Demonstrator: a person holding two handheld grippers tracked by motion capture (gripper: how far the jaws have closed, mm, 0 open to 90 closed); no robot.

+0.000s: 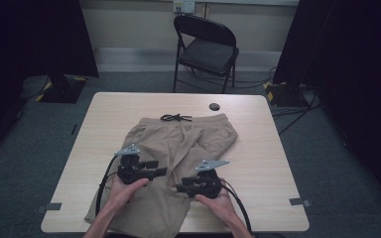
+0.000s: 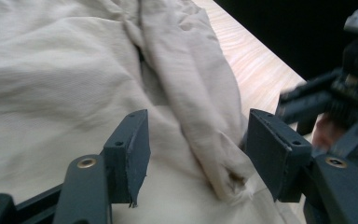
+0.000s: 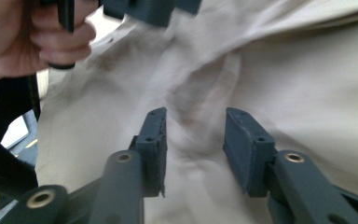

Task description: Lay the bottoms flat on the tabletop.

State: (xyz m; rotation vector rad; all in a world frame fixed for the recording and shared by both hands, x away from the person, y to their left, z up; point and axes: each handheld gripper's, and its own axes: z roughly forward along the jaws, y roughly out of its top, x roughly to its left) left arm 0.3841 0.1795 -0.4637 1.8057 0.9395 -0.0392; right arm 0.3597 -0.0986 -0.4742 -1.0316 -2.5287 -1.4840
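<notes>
Tan shorts [image 1: 178, 158] lie spread on the desk [image 1: 258, 148], soft, light and floppy, I judge. Both grippers, left [image 1: 159, 167] and right [image 1: 179, 188], hover over them, fingers apart and empty. I'd pinch the raised fold [image 2: 205, 135] or a hem.

Nothing here can be read. The khaki shorts [image 1: 178, 153] on the table [image 1: 258, 163] carry no legible label or print. The wall outlet plate [image 1: 184, 6] behind the folding chair [image 1: 208, 49] is too small to make out.
</notes>
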